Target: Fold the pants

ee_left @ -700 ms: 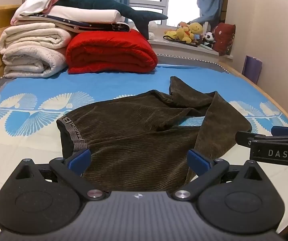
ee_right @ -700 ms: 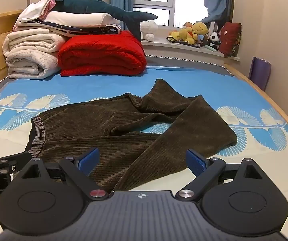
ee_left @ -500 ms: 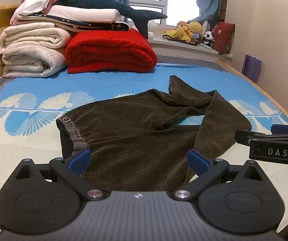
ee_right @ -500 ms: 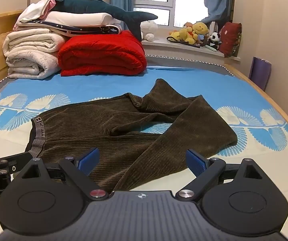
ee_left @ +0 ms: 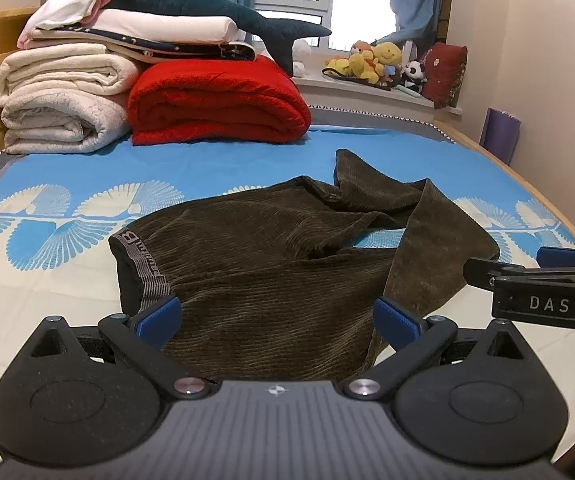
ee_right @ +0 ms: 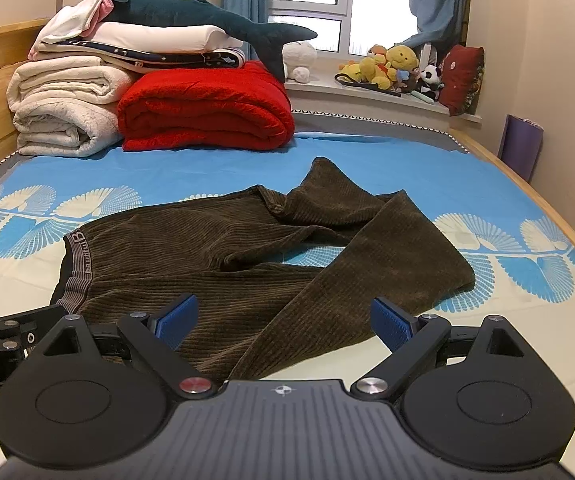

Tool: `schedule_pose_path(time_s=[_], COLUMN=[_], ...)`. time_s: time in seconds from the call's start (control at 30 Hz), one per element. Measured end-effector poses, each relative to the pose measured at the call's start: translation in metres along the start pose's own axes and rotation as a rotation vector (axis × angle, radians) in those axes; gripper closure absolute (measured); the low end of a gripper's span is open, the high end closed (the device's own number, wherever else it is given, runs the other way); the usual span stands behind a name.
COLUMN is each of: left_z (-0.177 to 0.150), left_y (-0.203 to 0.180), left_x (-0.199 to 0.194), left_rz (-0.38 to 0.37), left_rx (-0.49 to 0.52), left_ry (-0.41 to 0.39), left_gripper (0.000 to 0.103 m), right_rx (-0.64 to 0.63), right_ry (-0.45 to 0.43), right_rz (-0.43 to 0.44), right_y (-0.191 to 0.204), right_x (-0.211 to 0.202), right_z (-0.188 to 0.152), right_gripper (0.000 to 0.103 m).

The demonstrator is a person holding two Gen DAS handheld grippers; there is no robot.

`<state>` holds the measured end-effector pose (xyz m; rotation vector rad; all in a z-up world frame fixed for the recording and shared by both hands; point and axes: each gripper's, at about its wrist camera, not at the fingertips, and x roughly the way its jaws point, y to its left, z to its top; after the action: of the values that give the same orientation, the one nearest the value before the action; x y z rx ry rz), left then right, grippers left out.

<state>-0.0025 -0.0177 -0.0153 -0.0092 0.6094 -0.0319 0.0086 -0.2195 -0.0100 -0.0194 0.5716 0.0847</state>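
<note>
the brown corduroy pants point(ee_left: 271, 256) lie loosely spread on the blue-patterned bed point(ee_left: 215, 164), waistband point(ee_left: 143, 264) at the left and the legs crumpled and bent toward the right. the left gripper point(ee_left: 277, 314) hovers just above their near edge with its fingers wide apart and nothing between them, while the right gripper point(ee_right: 285, 318) hovers over the near leg, its fingers likewise spread and empty. folded blankets point(ee_left: 215, 100) and a plush shark point(ee_left: 207, 4) are stacked at the far end.
</note>
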Motion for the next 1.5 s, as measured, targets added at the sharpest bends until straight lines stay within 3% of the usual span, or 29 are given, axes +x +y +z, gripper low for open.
schedule_pose_path(time_s=[0.57,0.9,0.97,1.07,1.1,1.13,1.17,1.2,1.23,1.3,1.33,1.37,1.47,1.5], left_z=[0.000,-0.001,0.000,0.017,0.027,0.040,0.052,0.066,0.078,0.099,0.104,0.105,0.081,0.073], left_y=[0.000,-0.002,-0.002,0.009,0.016,0.027,0.037,0.049,0.060,0.085,0.098,0.114,0.160,0.173], left_x=[0.001,0.000,-0.001,-0.011,-0.013,-0.014,-0.014,-0.012,-0.008,0.007,0.018,0.032,0.077,0.101], left_rz=[-0.002,0.000,0.005,-0.025,-0.046,-0.070,-0.078,-0.076,-0.069,-0.056,-0.048,-0.031,0.025,0.077], left_rx=[-0.004,0.000,0.009,0.028,0.028,0.029,0.031,0.038,0.049,0.065,0.059,0.041,-0.094,-0.124], left_ry=[-0.001,-0.005,-0.007,-0.032,-0.043,-0.055,-0.063,-0.071,-0.079,-0.080,-0.075,-0.064,0.001,0.128], left_gripper=[0.001,0.001,0.001,0.013,0.028,0.053,0.059,0.073,0.078,0.078,0.078,0.078,0.078,0.078], right_rx=[-0.019,-0.012,-0.010,0.014,0.036,0.067,0.095,0.109,0.126,0.156,0.157,0.165,0.136,0.128], right_ry=[-0.012,0.078,0.007,-0.005,-0.019,-0.039,-0.053,-0.072,-0.089,-0.123,-0.136,-0.135,-0.089,-0.061], right_rz=[-0.009,-0.001,-0.002,-0.010,-0.016,-0.009,0.001,0.008,0.020,0.049,0.053,0.060,0.038,0.033], right_y=[0.002,0.001,0.001,-0.003,-0.007,-0.011,-0.017,-0.022,-0.029,-0.043,-0.048,-0.055,-0.065,-0.069], right_x=[0.000,0.001,0.000,-0.002,-0.004,-0.005,-0.006,-0.006,-0.004,0.002,0.005,0.012,0.043,0.060], right_z=[-0.001,0.002,0.001,0.003,0.004,0.004,0.006,0.009,0.013,0.023,0.026,0.030,0.041,0.044], right_gripper=[0.010,0.010,0.010,0.010,0.010,0.010,0.011,0.019,0.026,0.066,0.073,0.078,0.077,0.077])
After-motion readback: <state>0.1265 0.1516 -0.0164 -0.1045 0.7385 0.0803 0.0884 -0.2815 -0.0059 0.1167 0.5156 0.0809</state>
